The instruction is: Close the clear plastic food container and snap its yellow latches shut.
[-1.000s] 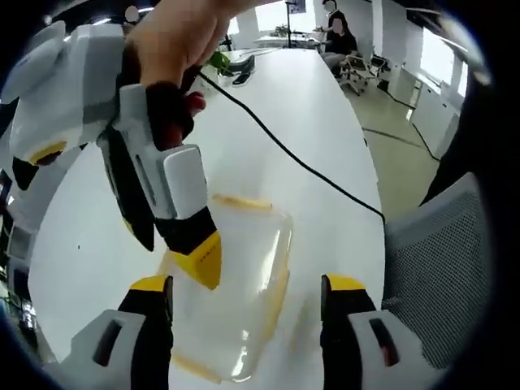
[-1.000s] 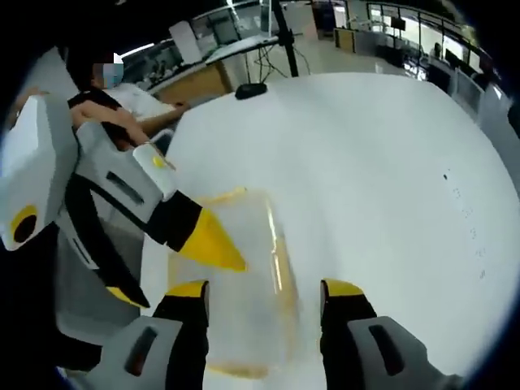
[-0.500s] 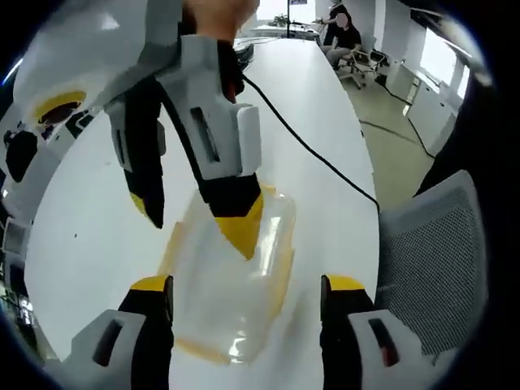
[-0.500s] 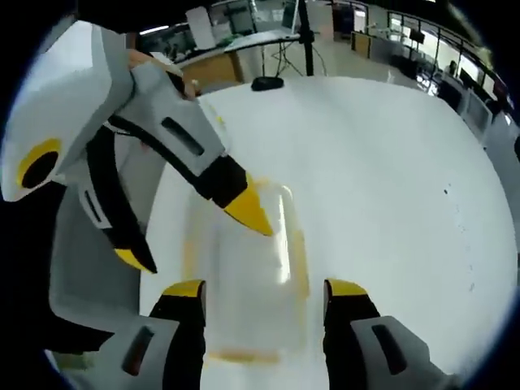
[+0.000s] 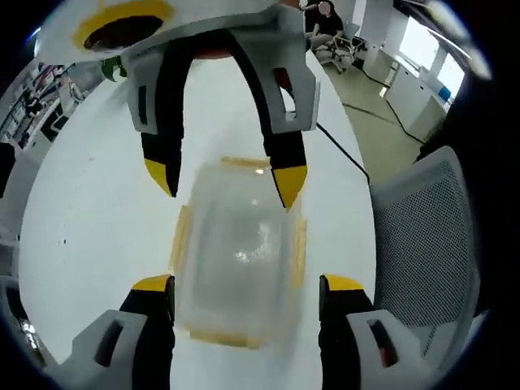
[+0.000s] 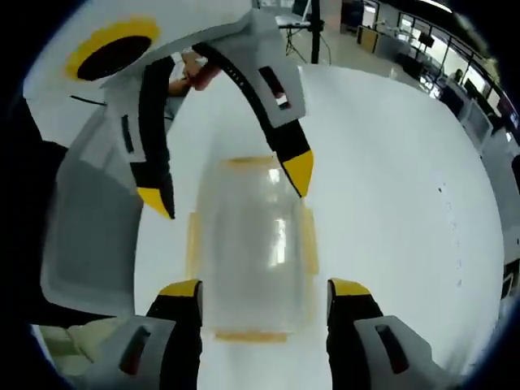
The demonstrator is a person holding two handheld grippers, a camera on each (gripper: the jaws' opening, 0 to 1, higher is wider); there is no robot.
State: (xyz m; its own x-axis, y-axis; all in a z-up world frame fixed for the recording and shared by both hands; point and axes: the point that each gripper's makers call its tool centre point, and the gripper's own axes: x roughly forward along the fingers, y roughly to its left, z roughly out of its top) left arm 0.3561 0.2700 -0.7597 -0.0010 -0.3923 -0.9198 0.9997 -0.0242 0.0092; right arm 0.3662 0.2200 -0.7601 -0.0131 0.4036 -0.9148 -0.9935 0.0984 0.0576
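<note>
Container (image 5: 236,260), lid on, flat on white counter (image 5: 89,211). Left tongs (image 5: 241,286) and right tongs (image 6: 266,286) spread wide over opposite ends, probably lined up to push yellow latches (image 6: 310,240) down.

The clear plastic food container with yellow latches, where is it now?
The clear plastic food container lies on the white table, between the open left hand-held gripper and right hand-held gripper facing it.

An open-plan office: long white table (image 5: 97,203), mesh chair (image 5: 422,236), desks (image 6: 382,16) behind.
</note>
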